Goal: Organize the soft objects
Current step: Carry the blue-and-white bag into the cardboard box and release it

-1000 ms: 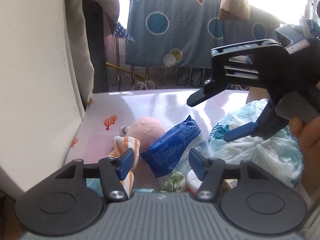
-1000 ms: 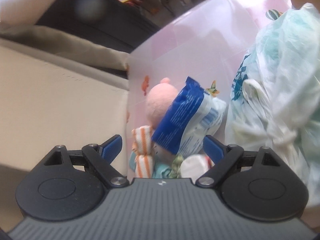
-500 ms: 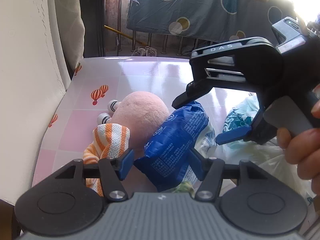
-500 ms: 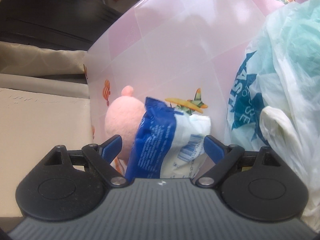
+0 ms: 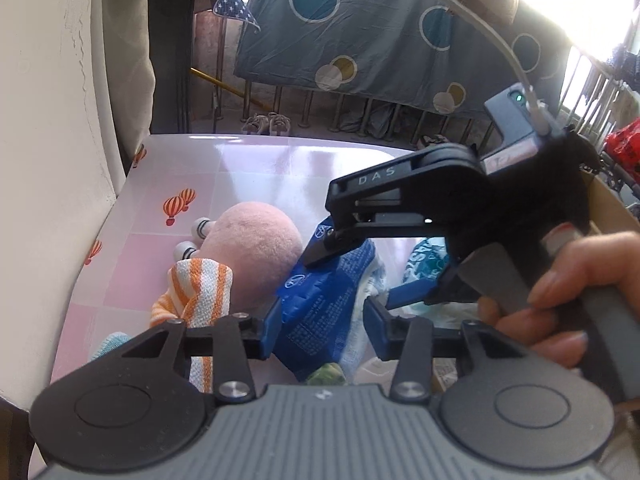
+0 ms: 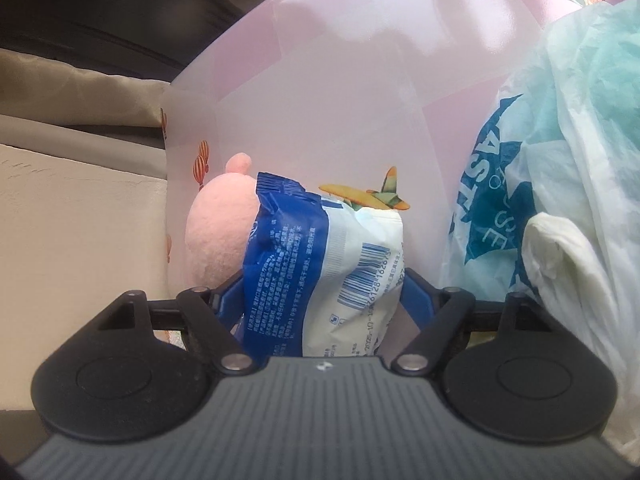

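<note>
The blue-and-white packet (image 6: 320, 264) lay on the pink patterned table (image 6: 360, 80), leaning against the pink plush toy (image 6: 218, 236), and it stood between the fingers of both grippers at once. In the right wrist view the right gripper (image 6: 320, 300) straddled the packet's lower half, its jaws closing, the blue pads just beside the wrapper's two edges; whether they already pressed it could not be told. In the left wrist view the left gripper (image 5: 320, 320) was also closing, the packet's near end (image 5: 320, 312) between its pads, seemingly touching them. The right gripper (image 5: 360, 276), held by a hand (image 5: 560, 292), came down over the packet from the right. A striped orange-and-white cloth (image 5: 196, 292) lay beside the plush, and a pale plastic bag (image 6: 560, 160) sat to the packet's right.
</note>
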A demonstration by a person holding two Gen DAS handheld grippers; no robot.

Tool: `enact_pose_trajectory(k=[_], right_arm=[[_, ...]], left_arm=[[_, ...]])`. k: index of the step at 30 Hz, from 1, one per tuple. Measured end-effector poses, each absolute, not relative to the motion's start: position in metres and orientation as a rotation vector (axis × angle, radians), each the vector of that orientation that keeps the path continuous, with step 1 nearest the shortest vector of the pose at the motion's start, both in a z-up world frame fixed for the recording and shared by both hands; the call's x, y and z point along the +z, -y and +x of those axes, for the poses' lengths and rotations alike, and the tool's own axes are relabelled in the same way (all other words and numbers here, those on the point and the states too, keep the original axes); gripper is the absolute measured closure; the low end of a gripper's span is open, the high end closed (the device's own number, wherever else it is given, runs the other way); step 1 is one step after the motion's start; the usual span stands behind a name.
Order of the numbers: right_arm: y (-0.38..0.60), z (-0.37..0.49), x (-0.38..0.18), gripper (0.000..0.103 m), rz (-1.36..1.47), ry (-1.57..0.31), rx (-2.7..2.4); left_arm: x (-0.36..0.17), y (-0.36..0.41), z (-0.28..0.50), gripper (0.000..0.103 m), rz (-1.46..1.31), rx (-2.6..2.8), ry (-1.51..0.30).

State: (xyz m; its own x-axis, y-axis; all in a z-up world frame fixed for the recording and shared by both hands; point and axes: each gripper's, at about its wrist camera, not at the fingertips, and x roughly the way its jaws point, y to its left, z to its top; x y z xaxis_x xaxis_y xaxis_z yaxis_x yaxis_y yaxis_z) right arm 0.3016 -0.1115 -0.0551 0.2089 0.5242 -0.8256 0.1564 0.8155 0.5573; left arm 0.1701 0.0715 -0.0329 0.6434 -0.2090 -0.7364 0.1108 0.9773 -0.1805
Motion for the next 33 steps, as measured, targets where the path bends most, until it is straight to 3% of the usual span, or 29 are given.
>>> enact_pose_trajectory(k=[7,19,27,33], right_arm=[[0.14,0.292,-0.043,0.028,0.786,-1.24,0.339],[0.216,0.237,0.038,0.028,0.932,-1.05,0.512],[0.361,0.177,0.137,0.028,0.622,-0.824,0.38],[0.458,0.174,0.134,0.028,0.335,-0.859,0.185]], left_arm=[[0.002,-0.082,0.141,0.061,-0.14,-0.156,-0.801],[0.051,-0.07,0.083,0.039,-0.12,-0.204,-0.704],[0.029,-0.059,0.064,0.036,-0.138,-0.202,-0.76],[0.009,-0.058,0.053,0.036,-0.164,-0.157,-0.819]])
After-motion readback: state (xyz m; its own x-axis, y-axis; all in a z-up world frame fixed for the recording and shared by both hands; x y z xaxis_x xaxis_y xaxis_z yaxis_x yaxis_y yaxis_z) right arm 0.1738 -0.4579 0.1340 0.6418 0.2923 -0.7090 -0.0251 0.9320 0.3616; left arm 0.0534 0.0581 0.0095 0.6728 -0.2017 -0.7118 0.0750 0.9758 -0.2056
